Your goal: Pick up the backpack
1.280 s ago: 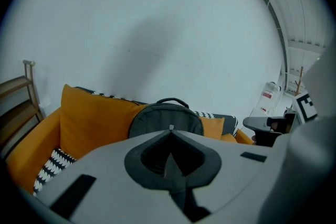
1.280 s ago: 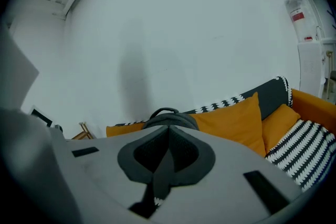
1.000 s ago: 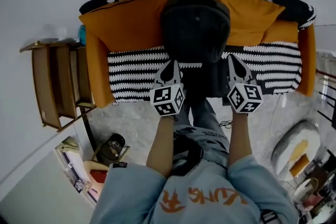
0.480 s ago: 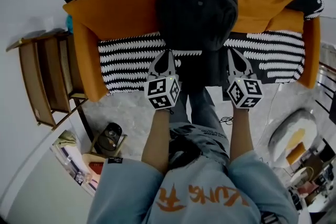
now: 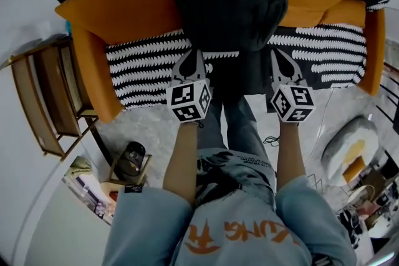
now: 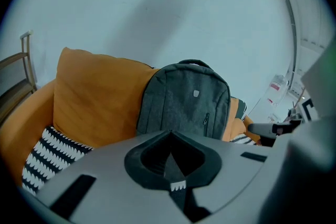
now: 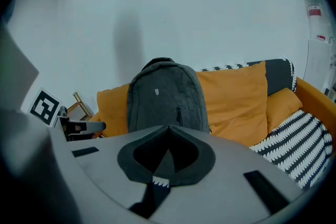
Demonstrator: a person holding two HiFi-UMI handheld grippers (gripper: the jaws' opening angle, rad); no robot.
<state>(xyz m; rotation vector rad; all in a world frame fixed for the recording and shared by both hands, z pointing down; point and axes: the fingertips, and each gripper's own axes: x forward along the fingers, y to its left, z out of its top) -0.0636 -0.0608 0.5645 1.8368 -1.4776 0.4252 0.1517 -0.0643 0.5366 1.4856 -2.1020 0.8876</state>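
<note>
A dark grey backpack (image 5: 232,3) stands upright on the sofa seat and leans against the orange back cushions. It shows in the left gripper view (image 6: 184,102) and the right gripper view (image 7: 165,97) straight ahead, with its top handle up. My left gripper (image 5: 190,56) hangs before the backpack's lower left corner, jaws shut and empty. My right gripper (image 5: 278,54) sits by the lower right corner, also shut and empty. Neither touches the backpack. The shut jaws (image 6: 170,134) (image 7: 169,127) point at the bag's front.
The sofa (image 5: 93,78) has orange arms and cushions and a black-and-white patterned cover (image 5: 146,68). A wooden shelf (image 5: 47,103) stands to its left. A small round dark thing (image 5: 131,159) and other bits lie on the floor at left; a white-and-yellow object (image 5: 349,152) at right.
Both grippers have sunk toward the sofa seat, side by side. The backpack and sofa now fill more of the head view and sit higher in it. Both jaws stayed shut.
</note>
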